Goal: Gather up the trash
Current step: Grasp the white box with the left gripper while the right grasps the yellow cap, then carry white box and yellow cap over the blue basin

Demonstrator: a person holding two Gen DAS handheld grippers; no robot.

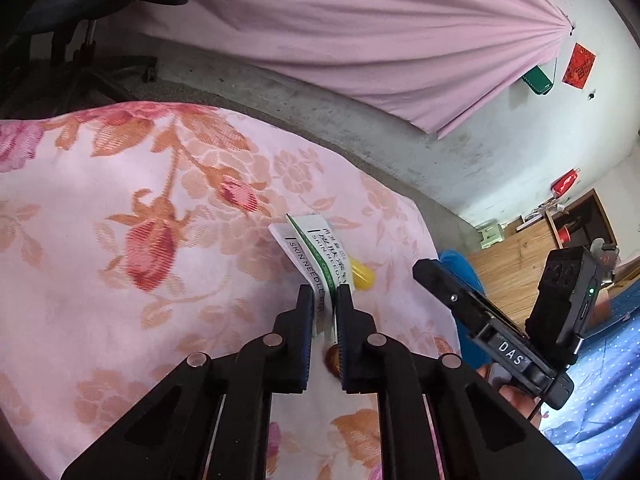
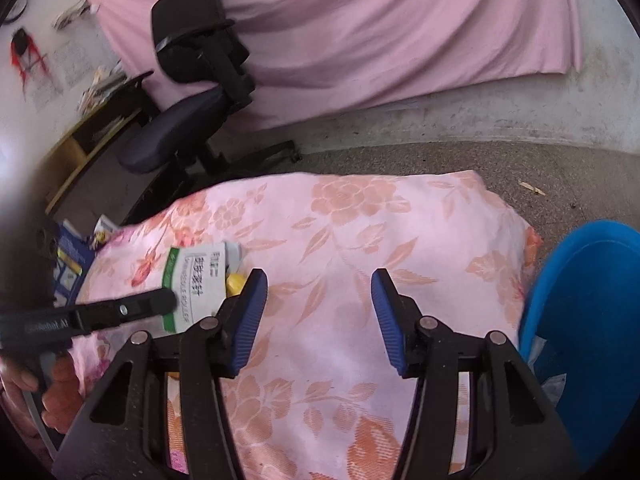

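Low at centre frame, the left hand-held gripper [image 1: 325, 300] pinches the skin needle roller box [image 1: 316, 254] by its edge: light, crushable cardboard; the right hand-held gripper [image 2: 318, 280] gapes empty.

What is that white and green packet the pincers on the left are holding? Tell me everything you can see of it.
The packet is a flat, flattened white carton or sleeve, cardboard by the look of it, with a green stripe and dark print reading "SKIN NEEDLE ROLLER" beside Chinese characters. The left hand-held gripper is shut on its near edge, so it stands on edge, tilted away over the floral bedspread. A small yellow object lies just behind it. Whether its far end touches the cloth is unclear.
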